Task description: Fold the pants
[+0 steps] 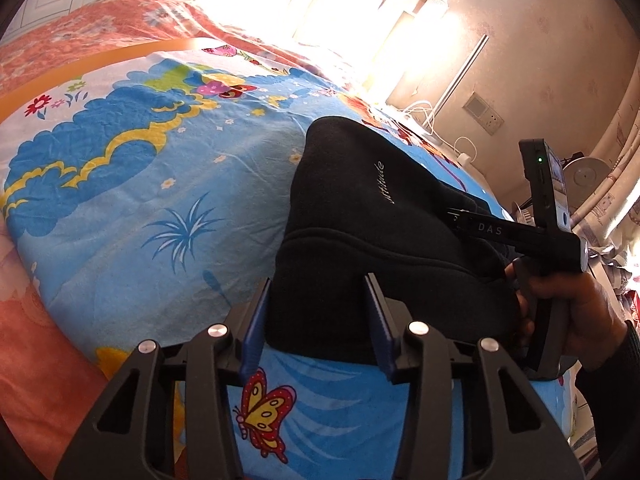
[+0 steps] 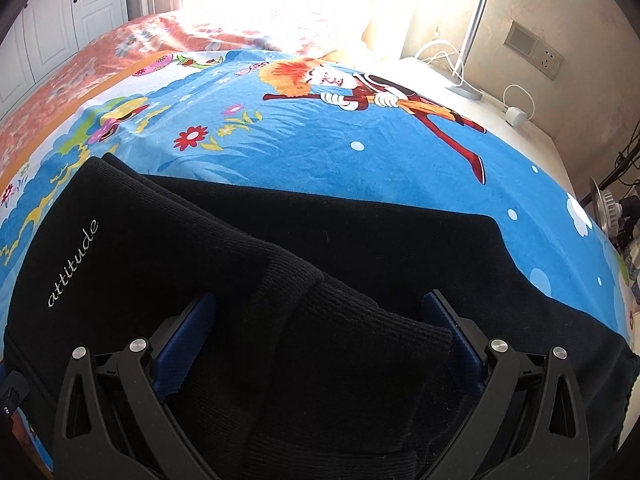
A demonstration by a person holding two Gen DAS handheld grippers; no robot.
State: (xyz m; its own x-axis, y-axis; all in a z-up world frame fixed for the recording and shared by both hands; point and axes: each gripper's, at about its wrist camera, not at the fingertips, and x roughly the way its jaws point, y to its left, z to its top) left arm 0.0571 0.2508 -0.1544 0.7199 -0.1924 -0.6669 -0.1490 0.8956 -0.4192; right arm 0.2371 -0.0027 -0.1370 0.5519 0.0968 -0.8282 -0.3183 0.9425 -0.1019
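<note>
Black pants [image 1: 360,216] with a white "attitude" script lie partly folded on a blue cartoon sheet [image 1: 160,168]. My left gripper [image 1: 318,284] is open, its blue pads either side of the near edge of the pants. In the right wrist view the pants [image 2: 360,240] fill the lower frame, with a ribbed cuff [image 2: 352,344] lying between the pads. My right gripper [image 2: 320,300] is wide open around that cuff. The right gripper's body and the hand that holds it [image 1: 560,280] show in the left wrist view, over the far side of the pants.
The bed has an orange floral cover [image 1: 80,28] beyond the sheet [image 2: 360,140]. A bedside surface with white cables and a charger [image 2: 514,114] runs along the right edge. A wall socket [image 2: 534,50] and bright window lie behind. A fan [image 1: 584,176] stands at right.
</note>
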